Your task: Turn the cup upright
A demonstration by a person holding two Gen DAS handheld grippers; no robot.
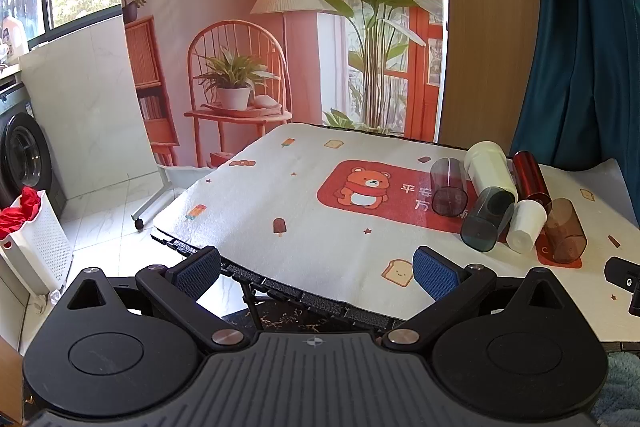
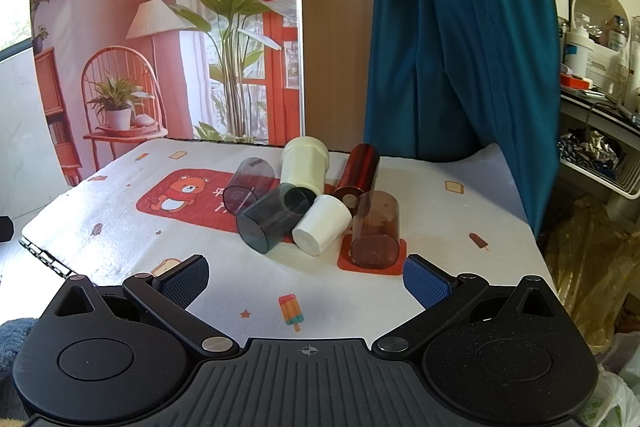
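While no cup had yet been taken up, both tongs stood wide and empty at the near edge of the table [image 2: 460, 227].

Item 1. Left gripper [image 1: 316, 267]: jaws spread wide, holding nothing, near the left corner of the patterned cloth [image 1: 304, 195], well apart from the cups.

Item 2. Right gripper [image 2: 306, 277]: jaws spread wide, holding nothing, near the cups, the brown one closest.

Item 3. Six cups, clustered on the right half of the cloth, all lying on their sides:
- brown cup [image 2: 376, 229], nearest, partly over a red coaster [image 2: 348, 263], closed base toward the camera;
- small white cup [image 2: 322, 223], just left of the brown one, base toward the near side;
- dark teal cup [image 2: 270, 217], left of the white one;
- smoky purple cup [image 2: 248, 185], farthest left, over the bear picture [image 2: 180, 193];
- tall cream cup [image 2: 306, 165], at the far side;
- red cup [image 2: 358, 169], at the far right.

Step in hand, by judgement: the approach, with nothing upright and none grasped.

Next move, by judgement: the right gripper would need to advance to the brown cup, close across its round wall, lift and tip it onto its base. Neighbouring cups touched or nearly touched, so a nudge might set them rolling.
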